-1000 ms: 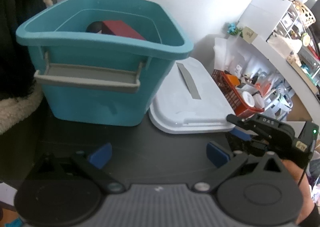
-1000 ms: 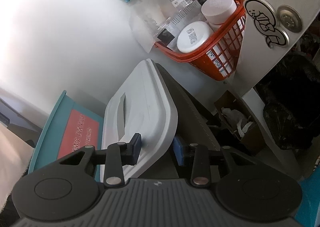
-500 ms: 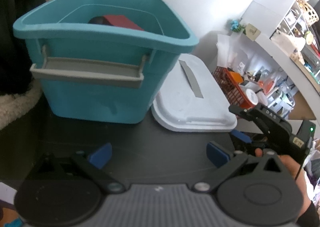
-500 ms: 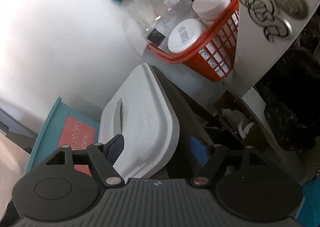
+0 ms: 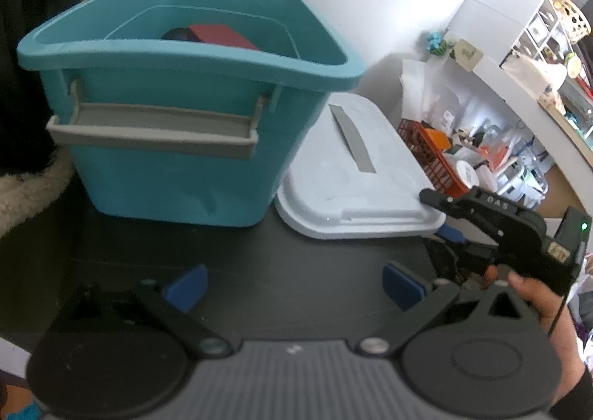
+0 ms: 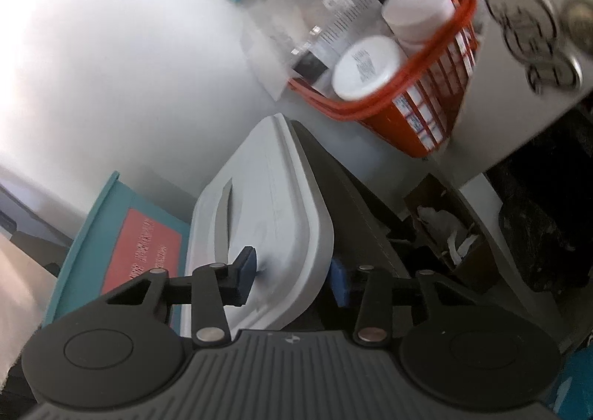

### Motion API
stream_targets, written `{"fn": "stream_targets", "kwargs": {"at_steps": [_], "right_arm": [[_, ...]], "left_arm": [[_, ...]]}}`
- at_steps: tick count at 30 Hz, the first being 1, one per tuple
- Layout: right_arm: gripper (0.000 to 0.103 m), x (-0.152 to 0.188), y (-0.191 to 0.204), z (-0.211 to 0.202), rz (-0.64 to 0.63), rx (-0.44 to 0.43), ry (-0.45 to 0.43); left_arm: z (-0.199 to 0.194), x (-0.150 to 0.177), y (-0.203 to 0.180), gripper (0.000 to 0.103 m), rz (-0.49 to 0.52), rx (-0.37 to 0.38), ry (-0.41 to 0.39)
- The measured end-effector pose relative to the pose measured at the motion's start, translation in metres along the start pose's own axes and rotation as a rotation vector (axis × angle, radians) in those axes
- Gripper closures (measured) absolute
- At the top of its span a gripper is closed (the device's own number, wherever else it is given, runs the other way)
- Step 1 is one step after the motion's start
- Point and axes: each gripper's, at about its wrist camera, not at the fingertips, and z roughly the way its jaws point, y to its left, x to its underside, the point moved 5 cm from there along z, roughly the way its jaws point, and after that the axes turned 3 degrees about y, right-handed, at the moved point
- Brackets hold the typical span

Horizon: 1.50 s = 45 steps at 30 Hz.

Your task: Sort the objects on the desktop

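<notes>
The left black two-finger gripper with blue pads [image 5: 294,284] is wide open and low over the dark surface, holding nothing. The right black gripper with blue pads [image 6: 294,277] is closed on the edge of the white plastic lid [image 6: 267,231]. A person's hand [image 5: 533,296] holds its handle.

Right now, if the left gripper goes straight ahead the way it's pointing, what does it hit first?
Probably the teal bin: the left gripper, open and empty, points over bare black desktop toward its lower right corner, though depth is unclear.
</notes>
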Motion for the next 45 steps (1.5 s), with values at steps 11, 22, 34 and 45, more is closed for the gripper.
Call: {"fn": "stream_targets", "kwargs": {"at_steps": [11, 22, 34, 45], "right_arm": [[0.059, 0.006, 0.003, -0.01, -0.009, 0.022, 0.003], [0.059, 0.012, 0.005, -0.025, -0.02, 0.036, 0.018], [0.059, 0.023, 0.012, -0.052, -0.073, 0.07, 0.031], [0.059, 0.041, 0.015, -0.08, -0.091, 0.087, 0.051]], "left_arm": [[-0.007, -0.005, -0.003, 0.001, -0.003, 0.017, -0.016], [-0.008, -0.01, -0.01, 0.001, -0.003, 0.032, -0.03], [-0.015, -0.01, -0.017, 0.001, 0.002, 0.061, -0.029], [-0.03, -0.01, -0.022, 0.004, 0.016, 0.114, -0.039]]}}
